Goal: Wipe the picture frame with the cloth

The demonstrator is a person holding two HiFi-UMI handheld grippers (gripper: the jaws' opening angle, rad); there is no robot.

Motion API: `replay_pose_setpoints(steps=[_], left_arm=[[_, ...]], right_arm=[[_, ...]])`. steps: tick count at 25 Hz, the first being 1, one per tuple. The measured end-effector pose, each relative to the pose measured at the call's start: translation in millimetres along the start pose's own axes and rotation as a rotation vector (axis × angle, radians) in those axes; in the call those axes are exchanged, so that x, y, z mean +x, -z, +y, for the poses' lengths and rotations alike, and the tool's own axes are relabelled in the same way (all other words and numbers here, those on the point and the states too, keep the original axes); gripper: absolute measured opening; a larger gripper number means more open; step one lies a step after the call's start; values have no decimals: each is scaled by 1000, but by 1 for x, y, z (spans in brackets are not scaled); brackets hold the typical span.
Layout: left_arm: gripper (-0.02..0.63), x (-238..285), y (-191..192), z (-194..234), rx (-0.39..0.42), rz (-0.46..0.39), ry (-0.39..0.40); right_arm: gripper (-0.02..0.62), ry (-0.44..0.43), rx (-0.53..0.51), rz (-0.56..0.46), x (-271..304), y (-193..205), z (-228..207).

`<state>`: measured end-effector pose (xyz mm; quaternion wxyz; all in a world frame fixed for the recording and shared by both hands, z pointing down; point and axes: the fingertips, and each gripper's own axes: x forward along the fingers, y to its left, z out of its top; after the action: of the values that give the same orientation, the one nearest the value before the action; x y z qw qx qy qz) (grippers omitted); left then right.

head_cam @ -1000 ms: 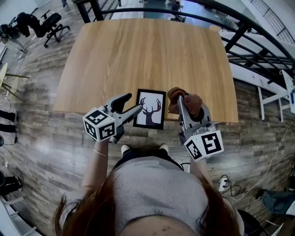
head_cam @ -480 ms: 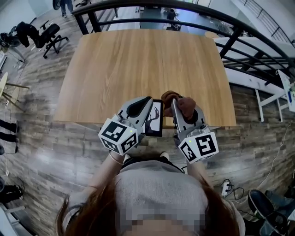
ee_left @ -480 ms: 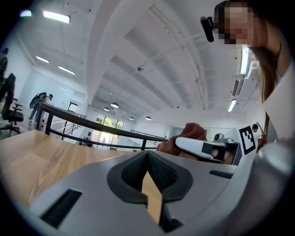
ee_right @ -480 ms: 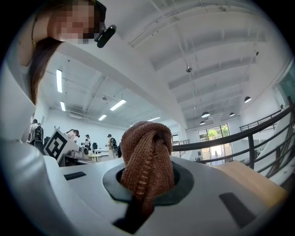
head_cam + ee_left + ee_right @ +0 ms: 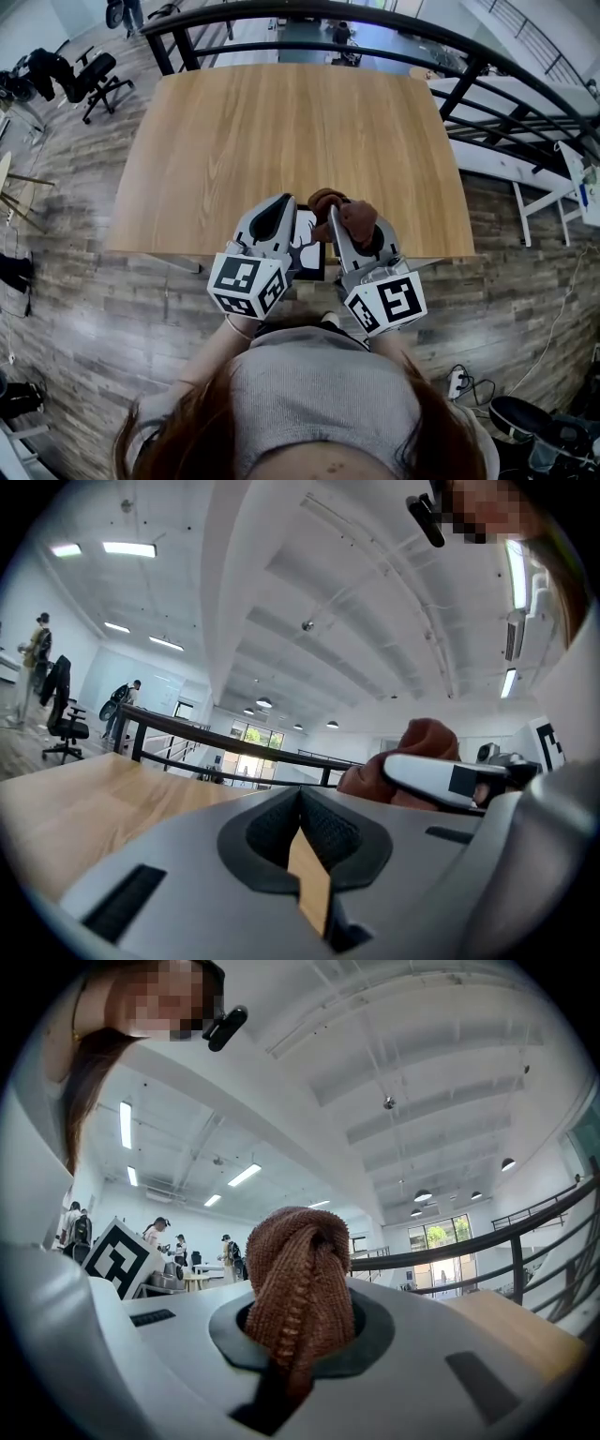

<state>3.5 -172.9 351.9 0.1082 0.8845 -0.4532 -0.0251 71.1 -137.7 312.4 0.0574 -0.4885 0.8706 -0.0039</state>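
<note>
Fingers (image 5: 266, 829) on picture frame (image 5: 311, 883) and cloth (image 5: 300, 1279)

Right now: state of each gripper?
Left gripper: jaws just closed, shut on the picture frame, gripping its left edge.
Right gripper: shut on the brown cloth.

The left gripper (image 5: 284, 206) points level, its jaws just closed on the picture frame's (image 5: 307, 247) edge. Close beside it, the right gripper (image 5: 339, 219) clamps the cloth (image 5: 362, 217).
</note>
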Motion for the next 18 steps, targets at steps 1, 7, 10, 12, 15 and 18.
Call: replay_pose_setpoints(steps=[1,7,10,12,15,18], left_arm=[[9,0,-1,1,-1,-4,-6],[9,-1,-1,4,1,-10,-17],[9,-2,-2,3,0,-10,-12],[9,-2,-2,1,-1,-12,-3],[9,0,1,-3,-2,-8,11],[9,1,4,-3,-6,-5,6]], right_arm=[[46,4,0,-2,0,0,-1],[46,25,-5,-12,-2,1,-3],[46,34,-15,-15,-3,-1,-2],[46,35,-22,-14,-4,0,-2],[46,35,-24,-11,-6,2,-4],[46,31,-17,-13,-7,2,-5]])
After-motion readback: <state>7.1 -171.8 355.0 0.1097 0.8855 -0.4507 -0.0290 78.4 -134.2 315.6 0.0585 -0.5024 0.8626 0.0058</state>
